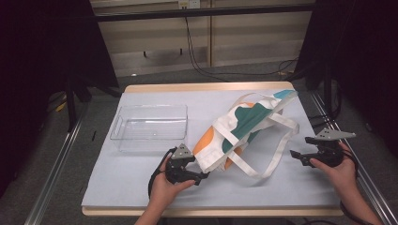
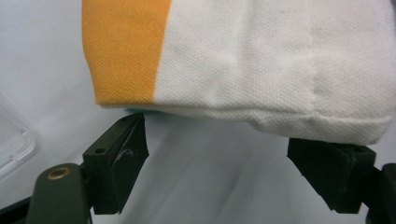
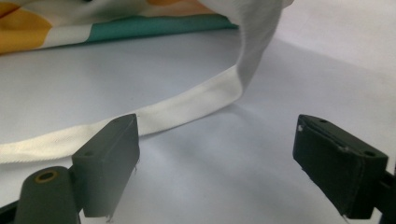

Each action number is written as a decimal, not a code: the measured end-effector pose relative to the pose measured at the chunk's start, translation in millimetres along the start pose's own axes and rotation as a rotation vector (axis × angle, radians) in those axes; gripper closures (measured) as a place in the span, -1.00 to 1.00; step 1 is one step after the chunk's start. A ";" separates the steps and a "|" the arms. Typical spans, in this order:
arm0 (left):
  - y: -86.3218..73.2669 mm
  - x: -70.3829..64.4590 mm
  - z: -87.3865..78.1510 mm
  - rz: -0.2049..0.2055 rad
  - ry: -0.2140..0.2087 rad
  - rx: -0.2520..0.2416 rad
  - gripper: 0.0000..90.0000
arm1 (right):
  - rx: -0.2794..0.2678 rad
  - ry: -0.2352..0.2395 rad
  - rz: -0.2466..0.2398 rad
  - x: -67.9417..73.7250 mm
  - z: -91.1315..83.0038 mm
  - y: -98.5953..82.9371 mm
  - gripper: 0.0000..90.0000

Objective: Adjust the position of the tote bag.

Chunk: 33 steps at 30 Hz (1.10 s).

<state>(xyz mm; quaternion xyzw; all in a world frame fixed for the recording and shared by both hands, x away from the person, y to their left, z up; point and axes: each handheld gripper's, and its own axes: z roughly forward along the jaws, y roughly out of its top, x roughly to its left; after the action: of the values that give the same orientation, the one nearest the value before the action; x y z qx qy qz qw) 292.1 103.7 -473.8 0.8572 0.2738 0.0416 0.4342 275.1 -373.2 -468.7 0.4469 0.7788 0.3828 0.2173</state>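
Note:
A white cloth tote bag (image 1: 239, 129) with orange and teal patches lies slanted across the middle of the white-covered table (image 1: 136, 173), its straps (image 1: 277, 150) trailing toward the right. My left gripper (image 1: 202, 177) is open at the bag's near corner, whose folded edge (image 2: 243, 112) lies just beyond the two jaws. My right gripper (image 1: 298, 157) is open at the right side of the table, a short way from the strap loop. The strap (image 3: 177, 109) runs past the left jaw, untouched.
A clear plastic bin (image 1: 150, 126) stands on the left half of the table, and its corner (image 2: 14, 144) shows beside the left gripper. Metal rails run along both sides of the table. Dark stands and cables fill the floor behind.

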 end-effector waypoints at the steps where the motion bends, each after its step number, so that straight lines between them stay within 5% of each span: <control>1: 0.0 0.2 0.0 -0.001 -0.001 0.001 -0.56 | 0.001 -0.003 0.007 -1.7 0.4 0.2 -0.67; 14: 0.2 -1.1 0.7 -0.003 -0.004 -0.002 -0.55 | 0.007 -0.045 0.023 -20.6 4.7 0.6 -0.55; 33: 0.6 -0.6 0.8 0.009 -0.008 -0.003 -0.54 | -0.033 -0.003 -0.077 2.0 59.3 47.9 -0.74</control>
<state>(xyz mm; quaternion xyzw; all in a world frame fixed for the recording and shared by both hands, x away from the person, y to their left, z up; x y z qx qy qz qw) 292.1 102.5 -473.8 0.8578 0.2680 0.0404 0.4367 339.8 -332.8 -467.1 0.4133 0.7888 0.3863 0.2402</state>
